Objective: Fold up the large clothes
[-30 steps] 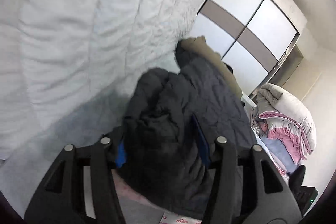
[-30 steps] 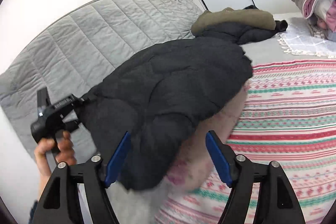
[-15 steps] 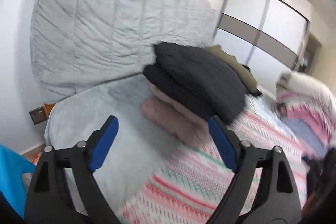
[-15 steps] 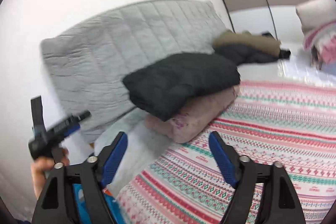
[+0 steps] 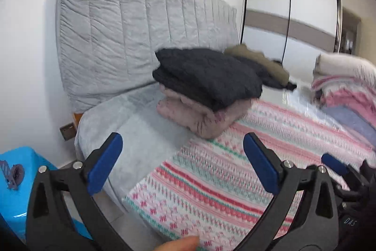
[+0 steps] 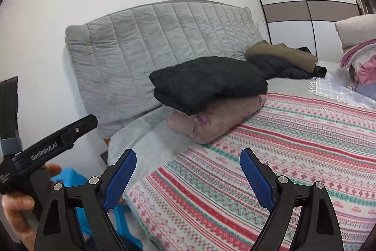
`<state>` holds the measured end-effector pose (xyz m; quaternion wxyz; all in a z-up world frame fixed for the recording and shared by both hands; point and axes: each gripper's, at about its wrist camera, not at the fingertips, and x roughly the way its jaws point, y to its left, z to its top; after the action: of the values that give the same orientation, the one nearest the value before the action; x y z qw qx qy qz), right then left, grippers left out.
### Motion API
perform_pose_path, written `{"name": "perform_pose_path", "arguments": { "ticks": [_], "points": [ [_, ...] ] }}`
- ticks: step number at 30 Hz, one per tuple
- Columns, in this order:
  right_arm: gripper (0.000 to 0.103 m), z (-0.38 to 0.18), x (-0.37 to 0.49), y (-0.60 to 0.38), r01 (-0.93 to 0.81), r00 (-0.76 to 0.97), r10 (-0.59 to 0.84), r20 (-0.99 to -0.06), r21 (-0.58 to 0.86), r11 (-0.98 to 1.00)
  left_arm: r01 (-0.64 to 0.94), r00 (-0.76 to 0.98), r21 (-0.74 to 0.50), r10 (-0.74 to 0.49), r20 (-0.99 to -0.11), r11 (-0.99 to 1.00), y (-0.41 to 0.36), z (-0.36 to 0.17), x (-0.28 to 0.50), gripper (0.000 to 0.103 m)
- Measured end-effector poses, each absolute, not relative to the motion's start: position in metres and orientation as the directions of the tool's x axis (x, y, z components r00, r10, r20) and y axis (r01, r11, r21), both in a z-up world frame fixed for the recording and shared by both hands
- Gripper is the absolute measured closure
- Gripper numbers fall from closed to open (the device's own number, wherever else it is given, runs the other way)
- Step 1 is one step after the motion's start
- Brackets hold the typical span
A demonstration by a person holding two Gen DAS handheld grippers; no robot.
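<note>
The folded black quilted jacket (image 5: 209,77) lies on top of a folded dusty-pink padded garment (image 5: 199,117), the two forming a stack on the bed near the grey quilted headboard cushion (image 5: 131,25). The jacket's near edge overhangs the pink garment slightly toward the head of the bed. The stack sits where the grey fleece sheet (image 5: 131,133) meets the striped pink, green and white patterned blanket (image 5: 211,180); the blanket's near corner reaches the bed's edge.

Behind the stack, apart from it, an unfolded olive-and-black coat (image 6: 284,60) lies against the foot of the headboard cushion. To the right, a heap of pink and cream bedding (image 5: 347,84) fills the far side of the bed. A broad stretch of the patterned blanket between the stack and that heap lies bare.

The left tool (image 5: 183,161) hangs over the bed's near corner, its blue pads (image 5: 105,166) spreading wider with nothing between them. The right tool (image 6: 188,178) is likewise over the blanket's near edge, its jaws opening and empty. In the right wrist view the left hand (image 6: 21,211) grips the left tool's black handle at the lower left. A bright blue plastic stool (image 5: 16,182) stands on the floor just beside the bed's corner, below a wall socket (image 5: 68,131).
</note>
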<state>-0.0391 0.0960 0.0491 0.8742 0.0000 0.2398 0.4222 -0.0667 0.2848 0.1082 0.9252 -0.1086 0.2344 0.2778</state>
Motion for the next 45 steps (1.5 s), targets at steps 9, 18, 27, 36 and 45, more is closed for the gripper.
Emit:
{"name": "perform_pose_path", "arguments": {
  "ticks": [9,18,27,36,45],
  "points": [
    [0.012,0.039,-0.034,0.089,-0.724,0.541,0.720,-0.434,0.194,0.662,-0.602,0.700,0.066,0.566,-0.435,0.796,0.253,0.088,-0.061,0.001],
    [0.012,0.033,-0.029,0.092,-0.710,0.556,0.700,-0.447,0.183,0.680,-0.582,0.700,0.083,0.551,-0.454,0.809,0.258,0.072,-0.059,0.001],
    [0.011,0.026,-0.031,0.104,-0.711,0.558,0.687,-0.465,0.159,0.685,-0.602,0.683,0.076,0.561,-0.468,0.795,0.267,0.066,-0.064,0.001],
    [0.005,0.028,-0.041,0.106,-0.712,0.589,0.678,-0.440,0.114,0.693,-0.603,0.679,0.104,0.578,-0.453,0.791,0.266,0.065,-0.064,0.001],
    [0.000,0.032,-0.047,0.101,-0.702,0.628,0.666,-0.402,0.076,0.708,-0.607,0.673,0.118,0.588,-0.448,0.786,0.262,0.065,-0.063,0.001]
  ]
}}
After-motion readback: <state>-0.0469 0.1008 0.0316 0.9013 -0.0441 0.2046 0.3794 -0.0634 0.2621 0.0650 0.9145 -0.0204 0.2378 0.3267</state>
